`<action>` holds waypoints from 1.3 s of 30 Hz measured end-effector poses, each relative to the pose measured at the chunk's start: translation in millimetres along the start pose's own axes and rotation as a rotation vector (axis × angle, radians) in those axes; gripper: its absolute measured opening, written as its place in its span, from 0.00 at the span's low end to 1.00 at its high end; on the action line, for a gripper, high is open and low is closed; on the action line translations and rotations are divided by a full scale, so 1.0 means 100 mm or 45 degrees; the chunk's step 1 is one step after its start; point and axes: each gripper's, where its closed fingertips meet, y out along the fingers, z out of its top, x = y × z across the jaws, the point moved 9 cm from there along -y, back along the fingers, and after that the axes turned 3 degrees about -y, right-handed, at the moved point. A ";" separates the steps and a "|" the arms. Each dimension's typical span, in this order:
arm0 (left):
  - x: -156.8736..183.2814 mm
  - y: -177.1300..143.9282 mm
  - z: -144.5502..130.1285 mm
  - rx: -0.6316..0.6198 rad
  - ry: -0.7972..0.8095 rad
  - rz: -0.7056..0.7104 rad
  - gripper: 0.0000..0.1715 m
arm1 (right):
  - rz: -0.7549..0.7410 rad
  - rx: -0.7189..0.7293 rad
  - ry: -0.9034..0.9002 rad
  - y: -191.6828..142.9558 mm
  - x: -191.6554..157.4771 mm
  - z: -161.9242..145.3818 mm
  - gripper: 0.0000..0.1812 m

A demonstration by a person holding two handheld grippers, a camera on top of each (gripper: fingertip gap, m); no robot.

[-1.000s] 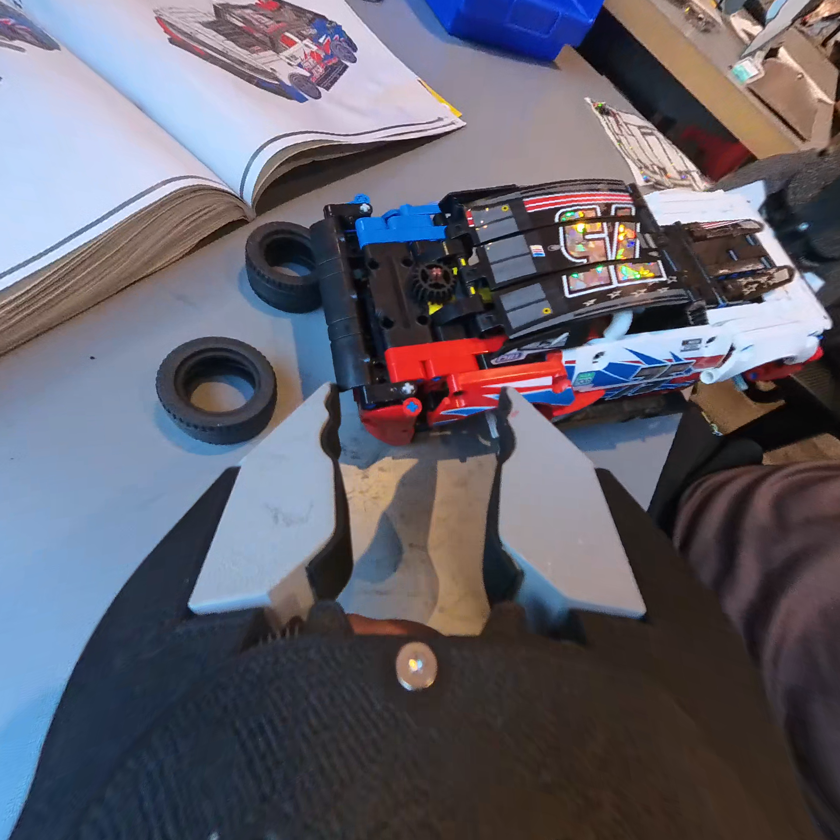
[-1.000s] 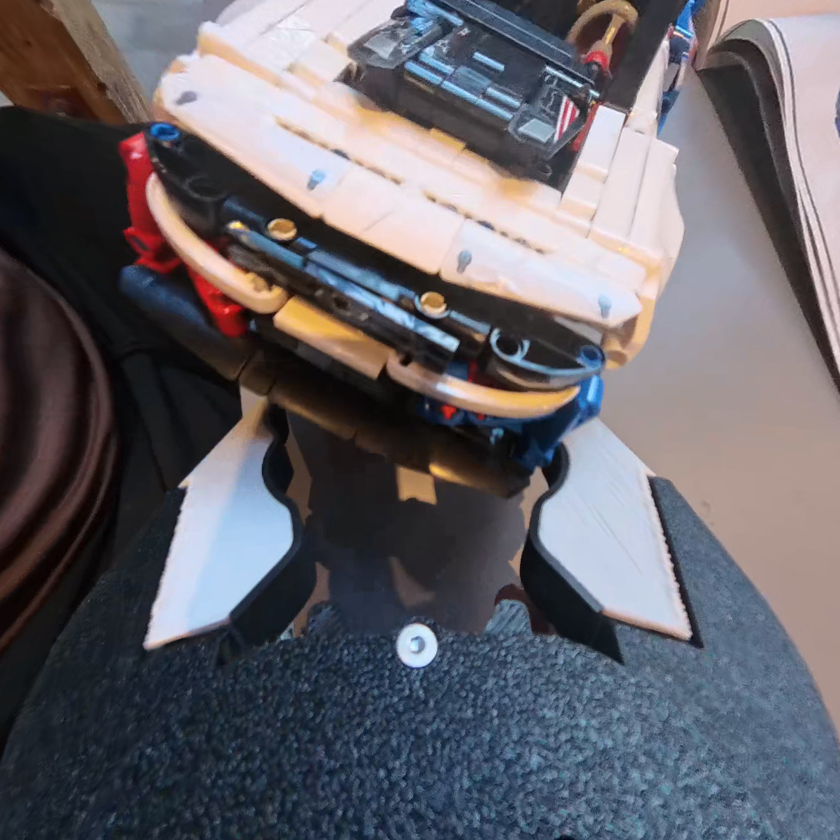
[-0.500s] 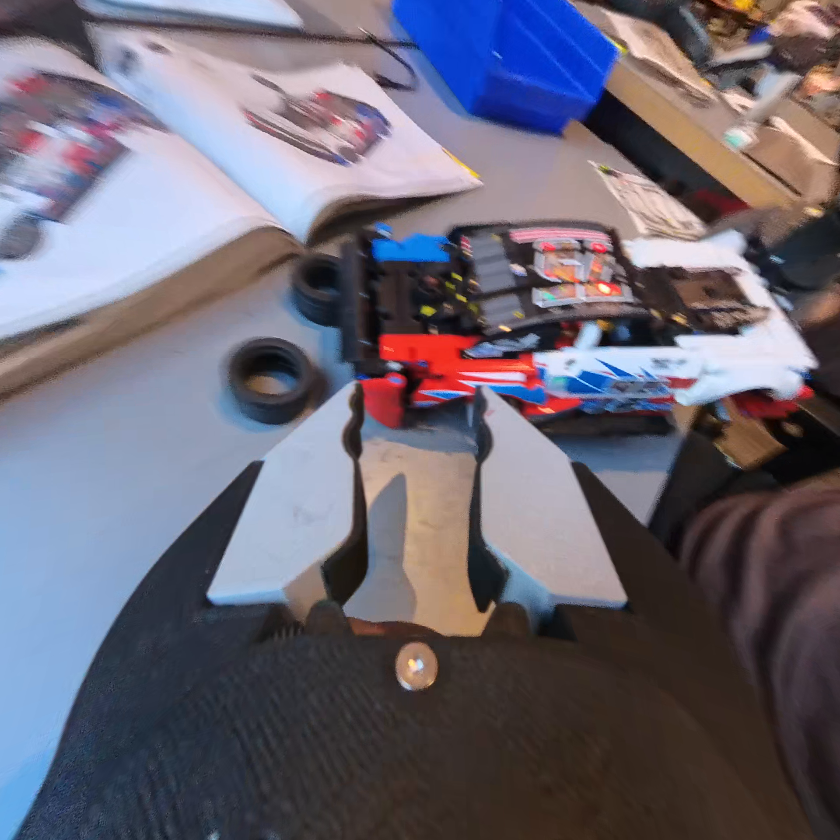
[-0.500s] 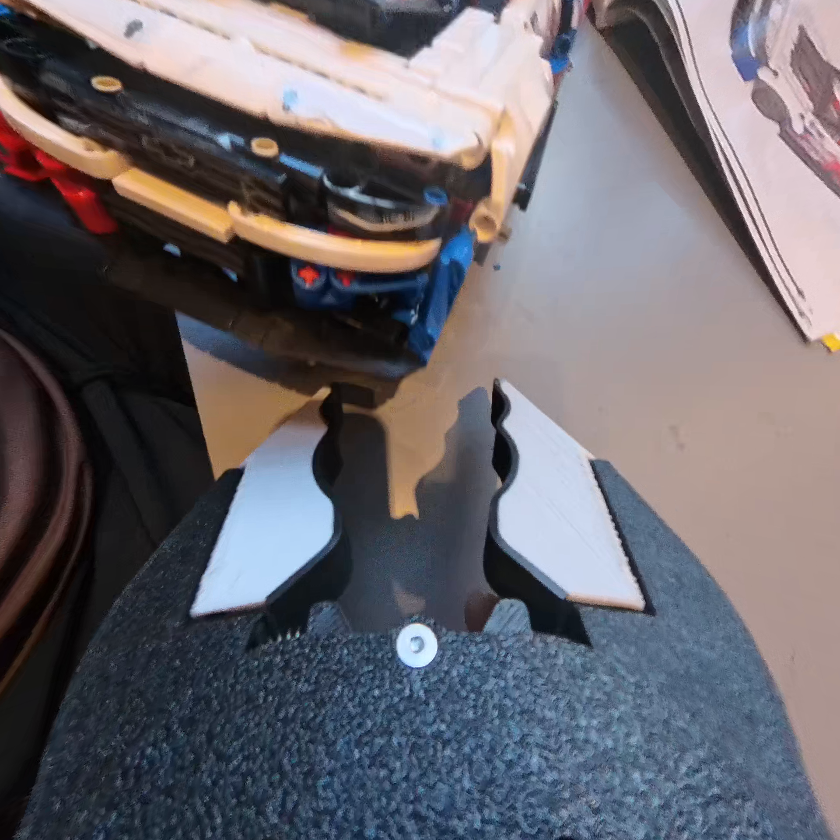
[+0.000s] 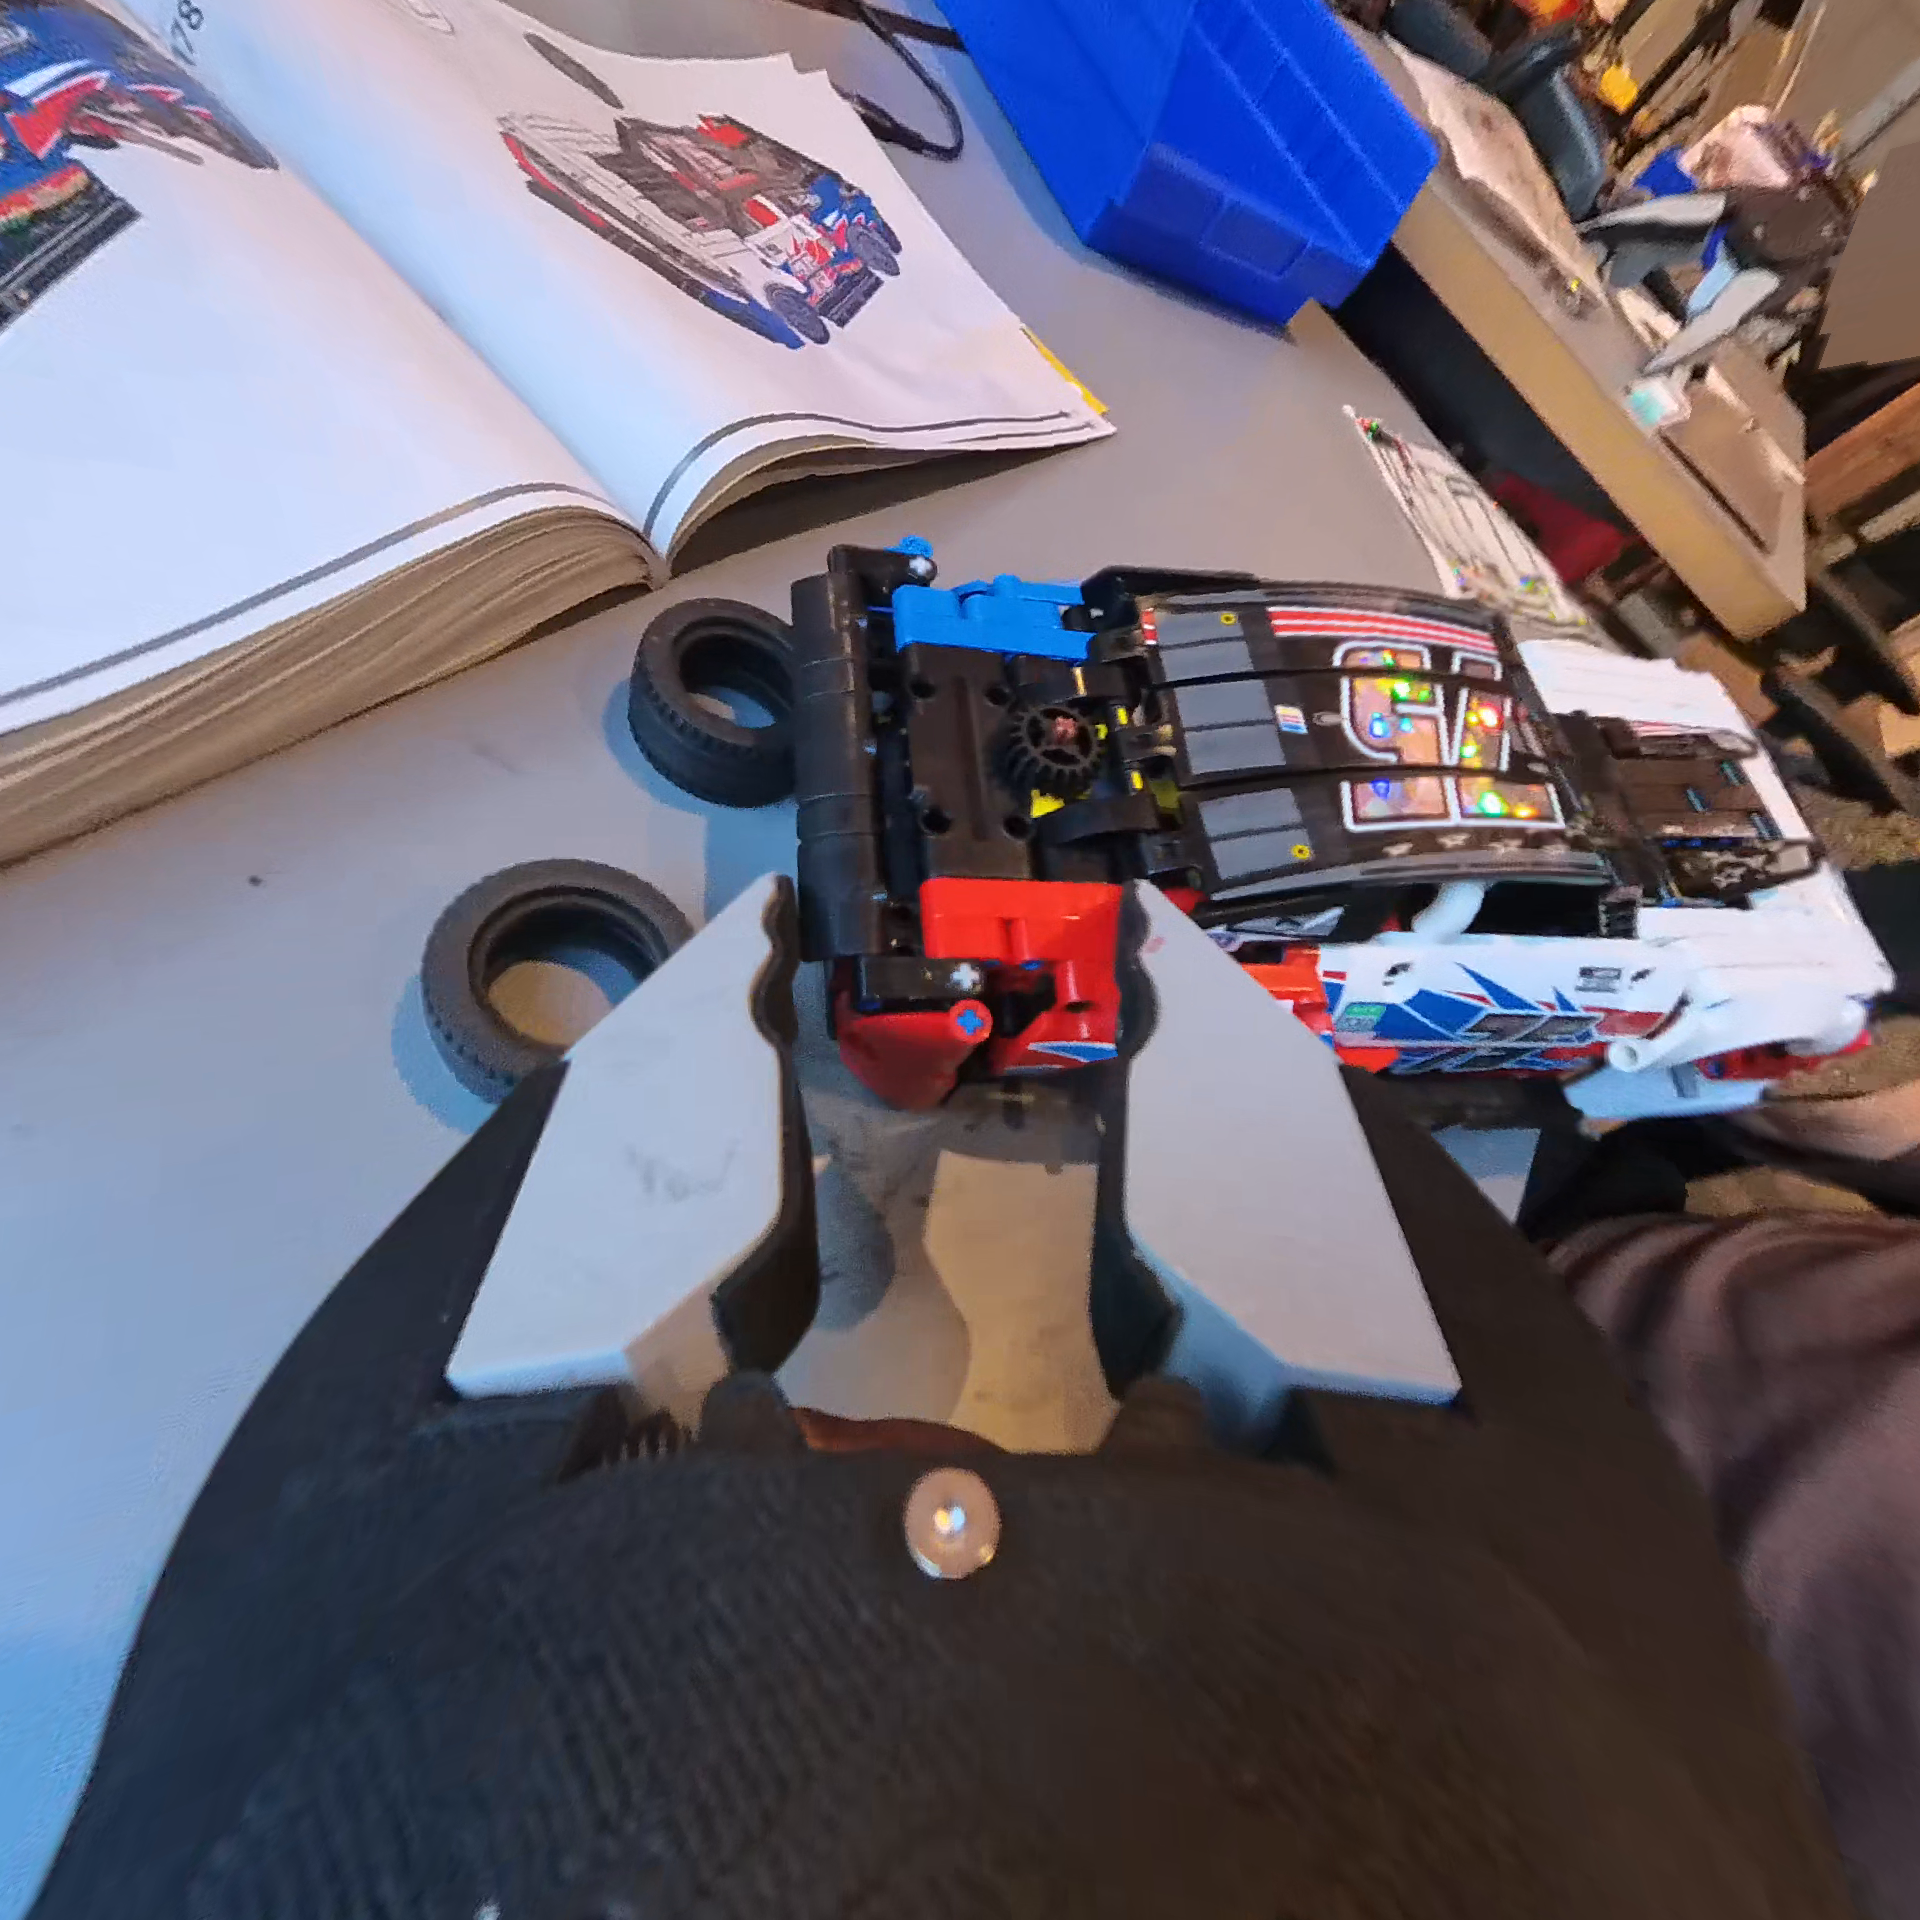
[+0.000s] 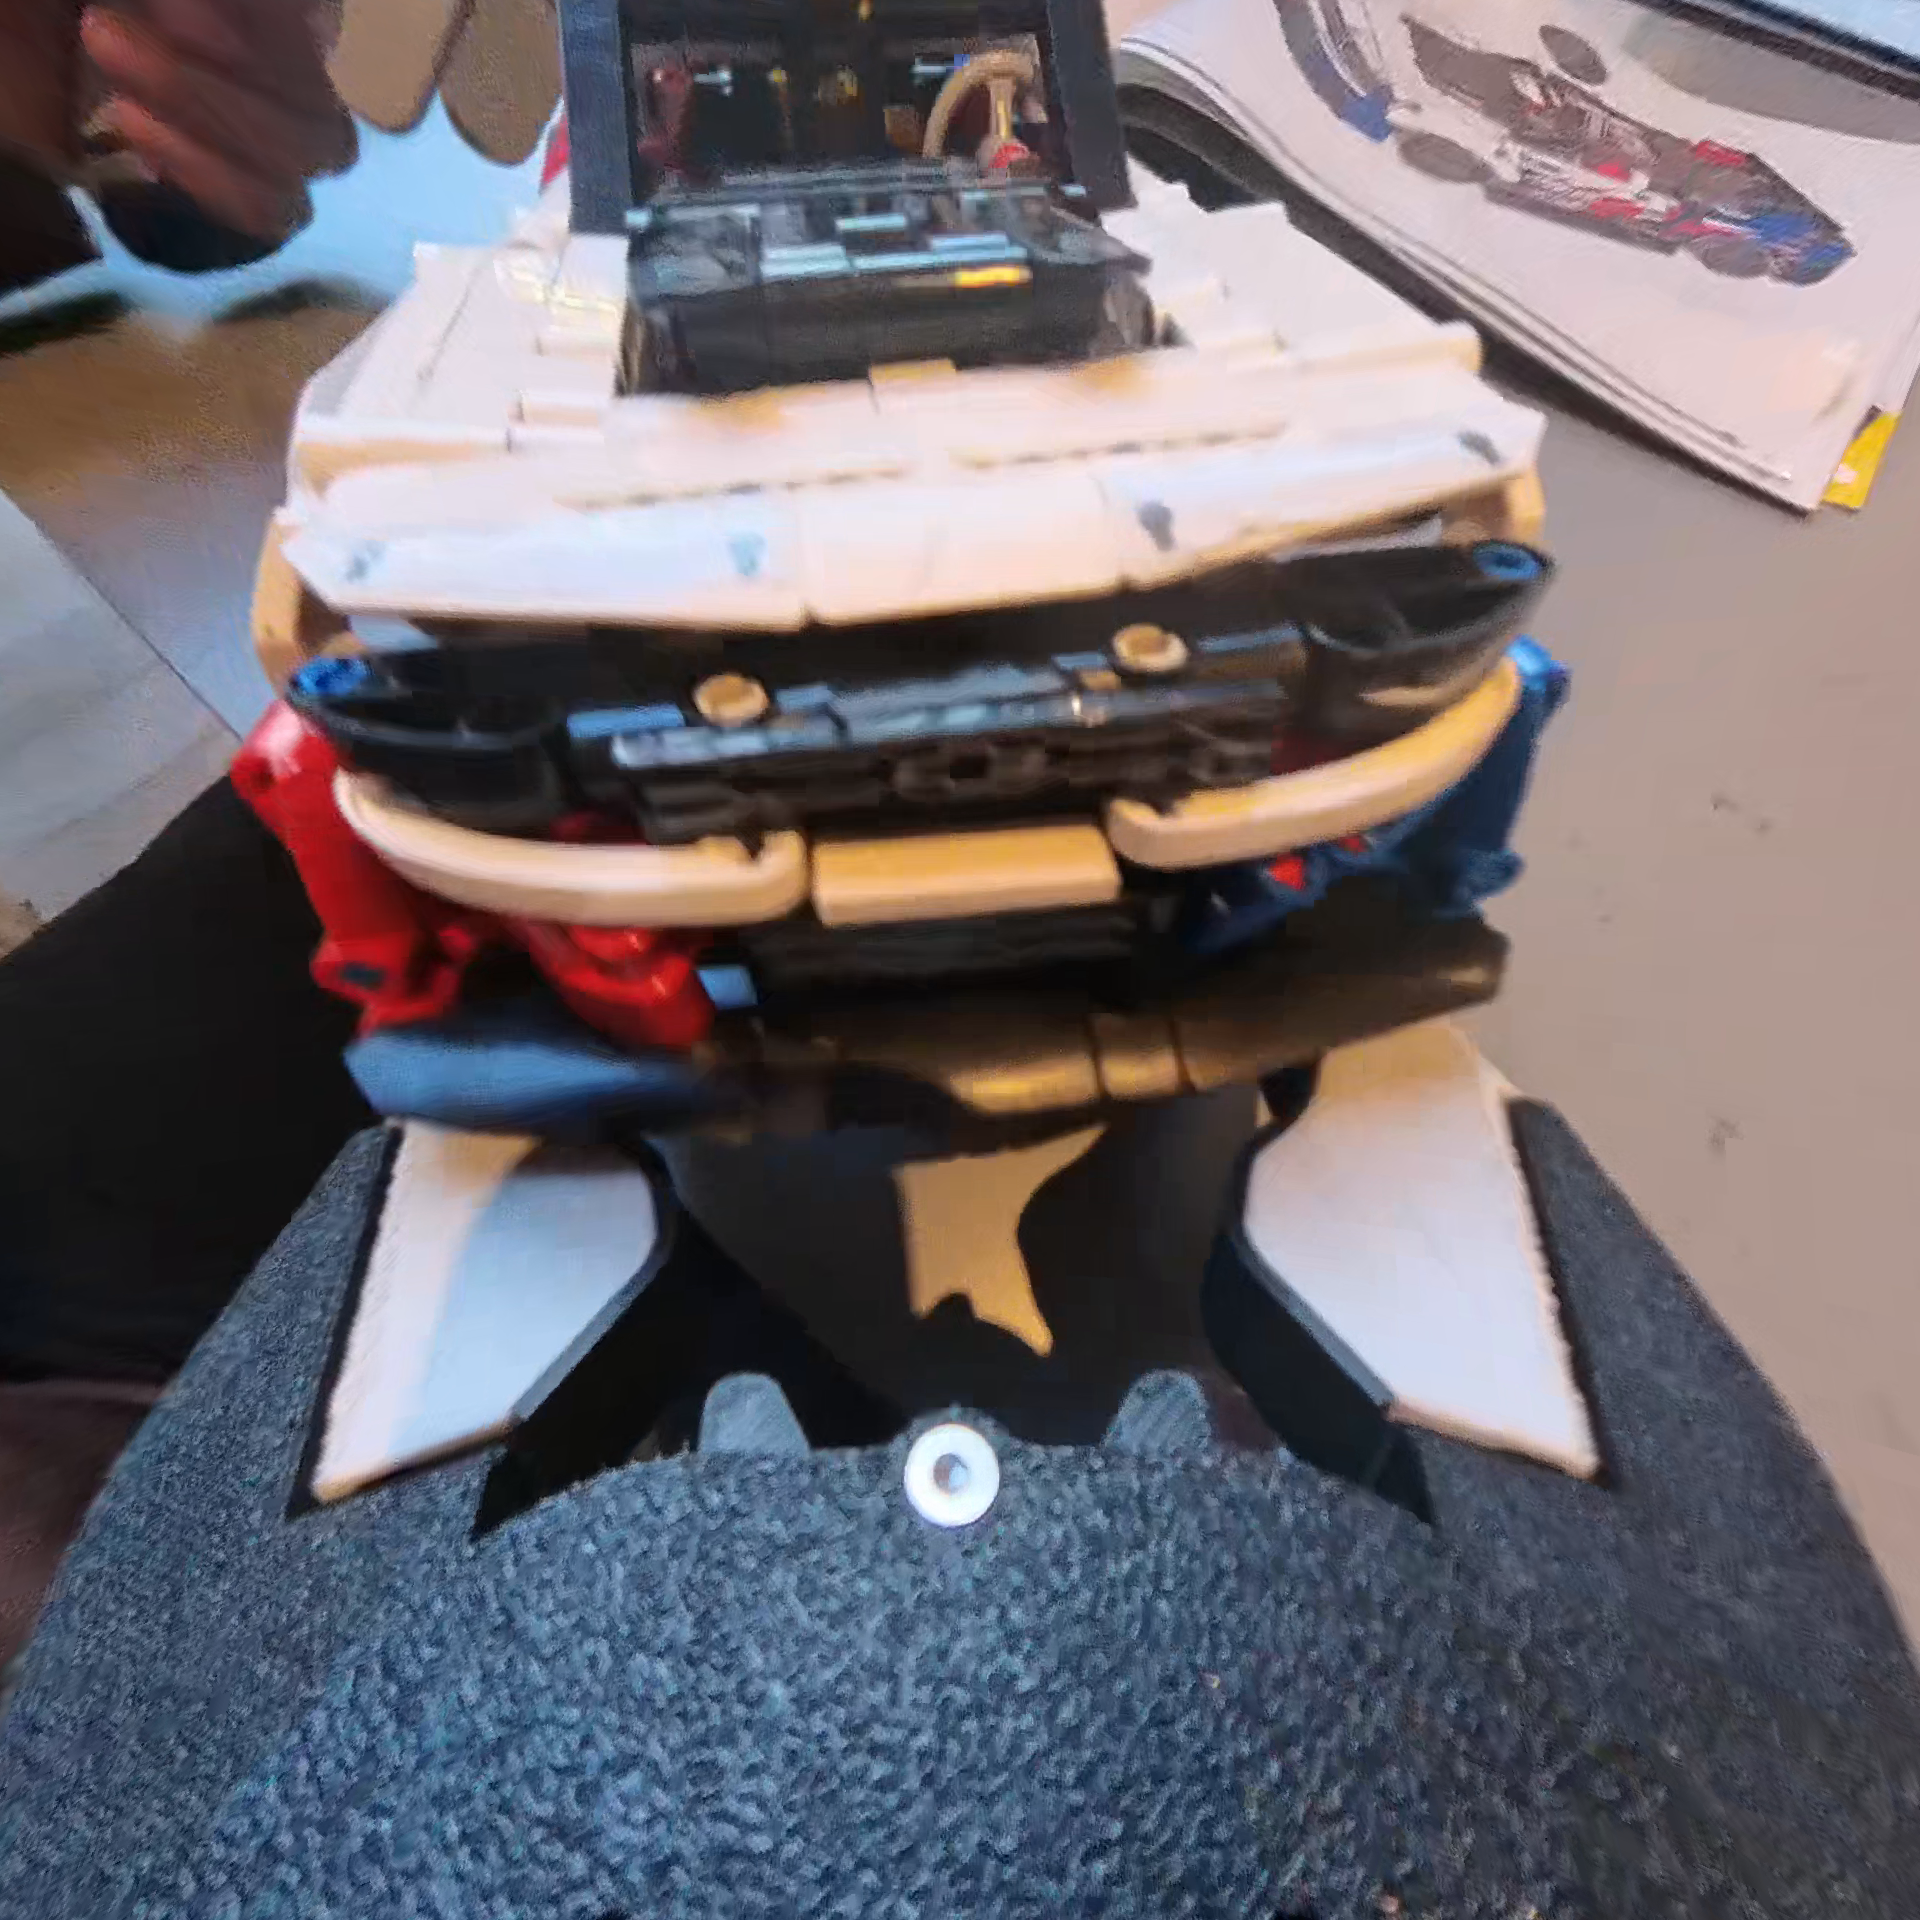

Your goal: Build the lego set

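- Left wrist view shows the lego car (image 5: 1299,831) lying on the grey table (image 5: 208,1143), with its back end at the left gripper (image 5: 951,935)
- Its two grey fingers (image 5: 665,1143) sit on each side of the red back corner (image 5: 997,977) of the car. They are spread apart, and I cannot tell if they squeeze it
- Two loose black tires lie on the table: one tire (image 5: 540,966) just left of the gripper, the other tire (image 5: 712,707) touching the back of the car
- An open instruction book (image 5: 364,364) lies behind the tires, and a blue bin (image 5: 1195,145) sits farther back
- Right wrist view shows the white nose of the car (image 6: 904,520) close up and a bit blurry
- The right gripper (image 6: 956,1101) is spread wide under the front bumper (image 6: 935,862), and its tips are hidden below the car
- The book (image 6: 1558,208) is at the top right
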 end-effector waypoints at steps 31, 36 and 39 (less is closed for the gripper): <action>0.14 -0.22 -0.11 0.141 -0.086 0.085 0.40 | 0.480 -0.191 -0.107 -0.35 0.82 -0.15 0.65; 0.19 -0.01 -0.16 -0.012 -0.088 -0.003 0.38 | 0.308 -0.025 -0.039 -0.31 0.66 0.06 0.70; 0.23 0.01 -0.18 -0.016 -0.085 0.016 0.41 | 0.289 -0.004 -0.101 -0.26 0.70 0.08 0.66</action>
